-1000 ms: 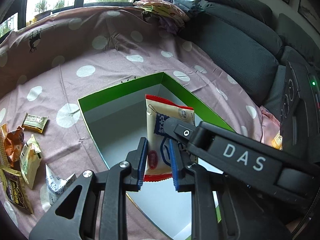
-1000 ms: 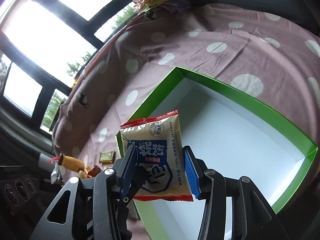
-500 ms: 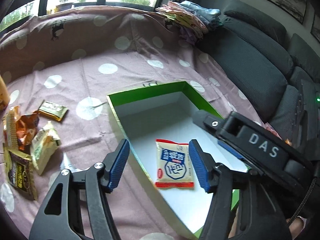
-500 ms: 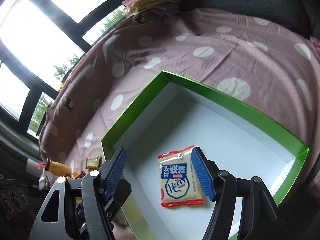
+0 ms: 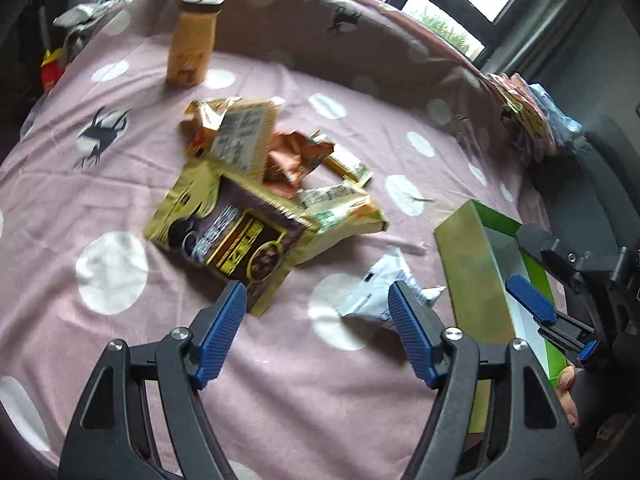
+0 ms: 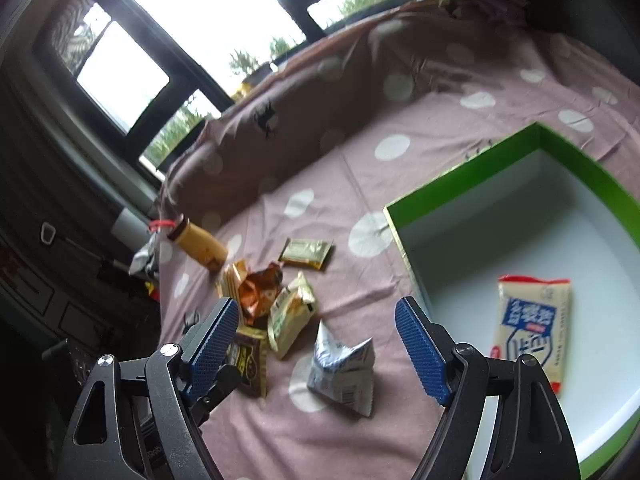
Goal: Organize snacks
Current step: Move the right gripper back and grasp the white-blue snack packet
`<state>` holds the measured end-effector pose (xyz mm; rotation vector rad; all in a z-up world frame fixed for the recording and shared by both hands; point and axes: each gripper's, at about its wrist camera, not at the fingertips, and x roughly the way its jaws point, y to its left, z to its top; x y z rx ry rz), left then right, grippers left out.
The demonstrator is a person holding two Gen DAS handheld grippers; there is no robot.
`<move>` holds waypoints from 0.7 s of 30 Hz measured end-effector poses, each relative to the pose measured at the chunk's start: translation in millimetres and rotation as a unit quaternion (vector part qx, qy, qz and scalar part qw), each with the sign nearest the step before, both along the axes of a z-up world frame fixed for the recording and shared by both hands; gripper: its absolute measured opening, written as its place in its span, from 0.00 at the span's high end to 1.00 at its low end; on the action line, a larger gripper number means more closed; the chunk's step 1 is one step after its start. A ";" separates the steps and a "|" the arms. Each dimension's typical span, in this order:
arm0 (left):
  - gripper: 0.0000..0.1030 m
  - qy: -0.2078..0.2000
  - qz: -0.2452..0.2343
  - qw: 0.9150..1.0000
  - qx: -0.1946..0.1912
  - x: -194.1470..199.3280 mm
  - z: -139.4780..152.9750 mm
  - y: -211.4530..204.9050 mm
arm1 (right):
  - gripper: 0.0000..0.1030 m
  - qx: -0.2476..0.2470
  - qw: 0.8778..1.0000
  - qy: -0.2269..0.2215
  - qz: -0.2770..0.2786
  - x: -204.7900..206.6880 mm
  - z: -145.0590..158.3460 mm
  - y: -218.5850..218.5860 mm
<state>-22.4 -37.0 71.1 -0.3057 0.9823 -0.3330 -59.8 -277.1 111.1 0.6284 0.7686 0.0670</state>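
Snacks in crinkled foil and plastic packets (image 5: 256, 200) are heaped loosely on the pink polka-dot cloth (image 5: 112, 184) of the worktop, beside the shallow green cardboard box with a white inside (image 6: 472, 172), presumably so that each can be lifted across in turn. One cream packet with blue lettering and a red edge (image 6: 532, 328) is already laid flat on the box floor. A small silver-white pillow packet (image 6: 344, 364) lies apart from the heap, nearest the box wall, and a tan bottle with a dark cap (image 5: 192, 44) is seen upright at the far side of the cloth.

The left gripper (image 5: 316, 336) is held low over the cloth, angled down towards the heap; its jaws are spread wide and nothing is held, the dark brown and gold packet (image 5: 236, 252) just beyond its left pad. The right gripper (image 6: 320, 348) is likewise spread wide and empty, pointed down at the silver-white packet, which is judged the likely next pick.
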 end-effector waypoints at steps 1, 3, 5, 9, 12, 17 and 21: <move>0.29 0.013 -0.001 1.000 -0.007 0.6 -7.1 2.9 | 0.21 -0.003 1.000 0.008 0.012 6.1 -4.1 7.6; 0.30 0.034 -0.010 0.999 -0.026 1.6 -17.2 3.3 | 0.21 -0.022 0.999 0.022 0.025 16.7 -10.0 23.3; 0.35 0.047 -0.022 0.998 -0.046 1.6 -21.8 -2.3 | 0.21 -0.045 0.998 0.038 0.034 25.1 -15.8 35.7; 0.40 0.053 -0.055 0.995 -0.068 -2.5 -26.6 -21.8 | 0.21 -0.081 0.993 0.075 0.048 38.8 -32.8 48.1; 0.52 0.056 -0.065 0.995 -0.058 -4.7 -32.5 -31.1 | 0.29 -0.101 0.989 0.094 0.046 45.4 -43.7 48.7; 0.56 0.069 -0.074 0.991 -0.087 -0.6 -42.7 -37.4 | 0.33 -0.111 0.985 0.125 0.047 51.9 -59.4 43.7; 0.64 0.060 -0.067 0.993 -0.082 1.6 -42.2 -38.2 | 0.39 -0.081 0.982 0.157 0.067 54.2 -76.9 42.0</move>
